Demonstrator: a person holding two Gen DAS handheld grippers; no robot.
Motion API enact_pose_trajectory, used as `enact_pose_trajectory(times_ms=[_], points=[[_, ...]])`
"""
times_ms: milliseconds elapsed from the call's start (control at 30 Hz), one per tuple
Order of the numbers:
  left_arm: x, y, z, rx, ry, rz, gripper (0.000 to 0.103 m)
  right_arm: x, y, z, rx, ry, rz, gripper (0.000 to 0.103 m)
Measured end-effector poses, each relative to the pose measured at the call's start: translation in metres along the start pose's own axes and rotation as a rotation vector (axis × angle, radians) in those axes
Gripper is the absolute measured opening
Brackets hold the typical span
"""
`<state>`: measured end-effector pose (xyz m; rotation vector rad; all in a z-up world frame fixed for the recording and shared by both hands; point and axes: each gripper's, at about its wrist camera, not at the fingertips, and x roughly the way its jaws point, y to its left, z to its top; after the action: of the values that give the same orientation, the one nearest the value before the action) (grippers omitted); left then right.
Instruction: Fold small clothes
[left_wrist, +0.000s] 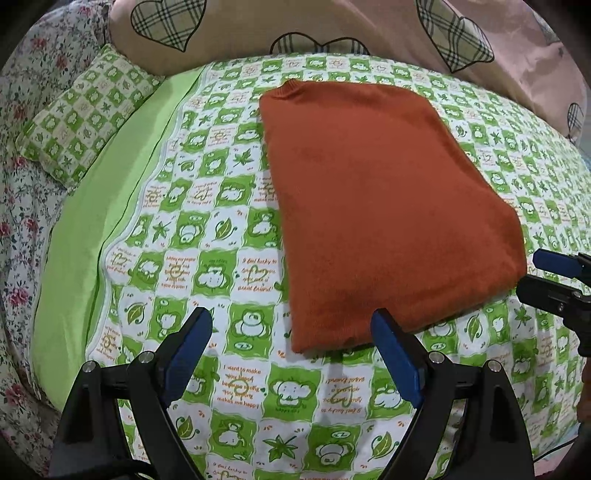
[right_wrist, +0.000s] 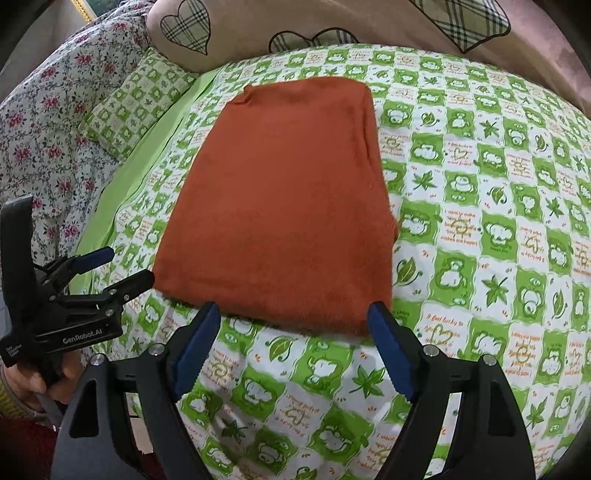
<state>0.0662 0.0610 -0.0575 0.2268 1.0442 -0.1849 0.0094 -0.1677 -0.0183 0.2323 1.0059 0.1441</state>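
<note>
The left gripper (left_wrist: 291, 328) is spread wide, its 2 blue pads (left_wrist: 188, 354) holding nothing, hovering just short of the near-left corner of the folded rust-orange sweater (left_wrist: 376, 199). The sweater lies flat on the green-checked bedsheet (left_wrist: 221, 236), its edges neat, with bare sheet on every side. A matching pillow (left_wrist: 81, 114) sits well left. The right gripper (right_wrist: 293, 317) is equally wide apart, empty, just before the sweater's near edge.
</note>
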Motion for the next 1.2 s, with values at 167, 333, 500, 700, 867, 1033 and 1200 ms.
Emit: enact_pose_trajectory(times_ms=[167,333,500,700,867,1033,1200], points=[[0.002,-0.004,0.005,0.004,0.001,-0.004,0.089,-0.001,-0.005,0.006,0.014,-0.012,-0.003,0.082],[0.006,-0.007,0.011,0.004,0.004,-0.015,0.089,0.0,-0.008,0.013,0.022,-0.016,-0.004,0.082],[0.009,-0.011,0.02,0.003,0.004,-0.022,0.089,0.002,-0.008,0.02,0.022,-0.021,-0.002,0.083],[0.011,-0.014,0.03,-0.011,0.0,-0.024,0.089,0.004,-0.007,0.027,0.022,-0.026,0.003,0.083],[0.013,-0.017,0.033,-0.016,0.002,-0.017,0.089,0.006,-0.008,0.033,0.017,-0.025,0.009,0.083],[0.016,-0.019,0.036,-0.011,0.009,-0.008,0.089,0.007,-0.01,0.038,0.019,-0.027,0.012,0.083],[0.017,-0.02,0.037,-0.013,0.01,-0.004,0.089,0.008,-0.009,0.042,0.016,-0.033,0.013,0.083]])
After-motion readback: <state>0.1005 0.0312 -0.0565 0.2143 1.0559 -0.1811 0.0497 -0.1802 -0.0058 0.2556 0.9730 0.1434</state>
